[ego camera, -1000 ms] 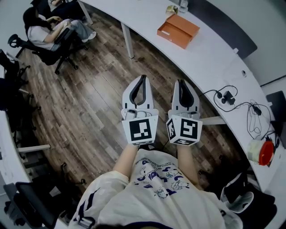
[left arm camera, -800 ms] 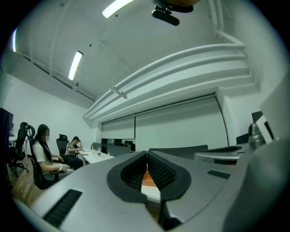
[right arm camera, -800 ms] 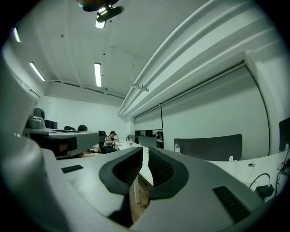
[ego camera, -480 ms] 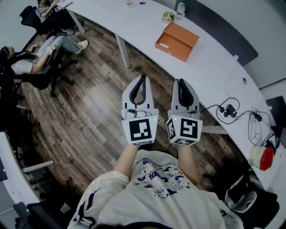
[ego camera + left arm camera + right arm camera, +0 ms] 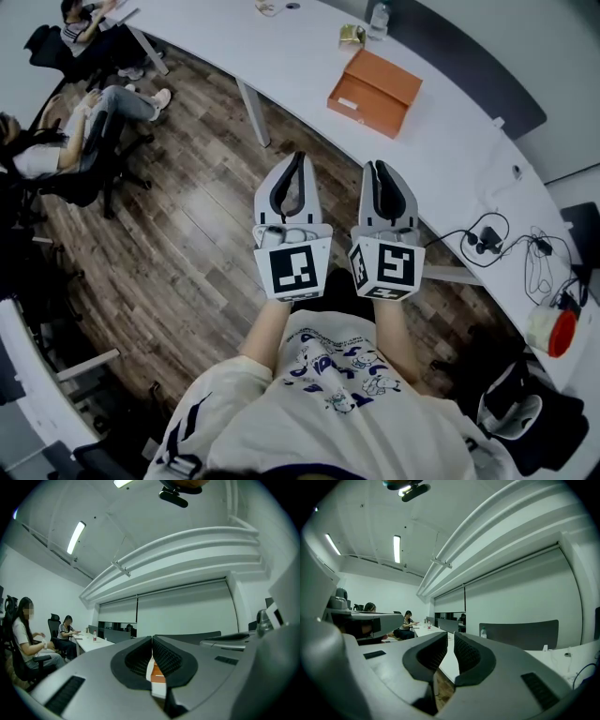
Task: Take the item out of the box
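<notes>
1. The orange box [image 5: 375,89] lies on the far white table [image 5: 450,155], in front of both grippers and well apart from them.
2. Its top looks shut, so nothing inside it shows.
3. The box lies flat. Its longer side seems to run along the table's near edge, from far left to near right; the side wall with a white label faces the near left.
4. Just beyond the box, at the far edge, stand a bottle [image 5: 378,14] and a small gold thing [image 5: 352,36]. They are near the box but not touching it.
5. The left gripper [image 5: 298,159] is held level over the wood floor [image 5: 187,216]. Its jaws meet at the tips with nothing between them; its own view shows a sliver of the box beyond them.
6. The right gripper [image 5: 378,167] is beside it, also level. Its jaws are all but together and hold nothing.
7. Cables [image 5: 497,239] lie on the table at the right.
8. Two people [image 5: 56,150] sit in chairs at the far left.
</notes>
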`<move>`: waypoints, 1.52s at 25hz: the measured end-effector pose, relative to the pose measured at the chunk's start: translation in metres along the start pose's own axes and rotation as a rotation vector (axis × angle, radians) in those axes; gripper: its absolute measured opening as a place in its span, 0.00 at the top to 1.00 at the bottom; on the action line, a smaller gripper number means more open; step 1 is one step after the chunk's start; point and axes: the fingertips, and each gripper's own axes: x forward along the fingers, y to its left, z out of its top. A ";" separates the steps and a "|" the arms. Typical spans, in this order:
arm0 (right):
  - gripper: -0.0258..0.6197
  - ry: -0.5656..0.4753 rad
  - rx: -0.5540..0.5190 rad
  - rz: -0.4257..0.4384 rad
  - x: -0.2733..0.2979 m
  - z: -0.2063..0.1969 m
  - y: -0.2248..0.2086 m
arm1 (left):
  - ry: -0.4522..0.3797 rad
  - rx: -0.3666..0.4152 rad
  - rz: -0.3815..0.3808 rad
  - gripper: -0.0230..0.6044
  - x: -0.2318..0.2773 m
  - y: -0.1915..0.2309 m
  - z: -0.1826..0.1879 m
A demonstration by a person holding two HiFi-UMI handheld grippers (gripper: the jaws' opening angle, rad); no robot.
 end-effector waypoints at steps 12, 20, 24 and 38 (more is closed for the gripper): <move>0.87 0.021 0.010 0.014 0.051 -0.009 -0.013 | 0.030 0.003 0.018 0.93 0.045 0.014 -0.017; 0.87 0.041 0.019 0.028 0.106 -0.014 -0.031 | 0.041 0.010 0.051 0.93 0.094 0.027 -0.025; 0.87 0.051 0.026 0.032 0.136 -0.018 -0.043 | 0.051 0.011 0.057 0.93 0.124 0.030 -0.033; 0.87 0.096 0.038 0.072 0.232 -0.023 -0.080 | 0.108 0.016 0.092 0.93 0.221 0.039 -0.053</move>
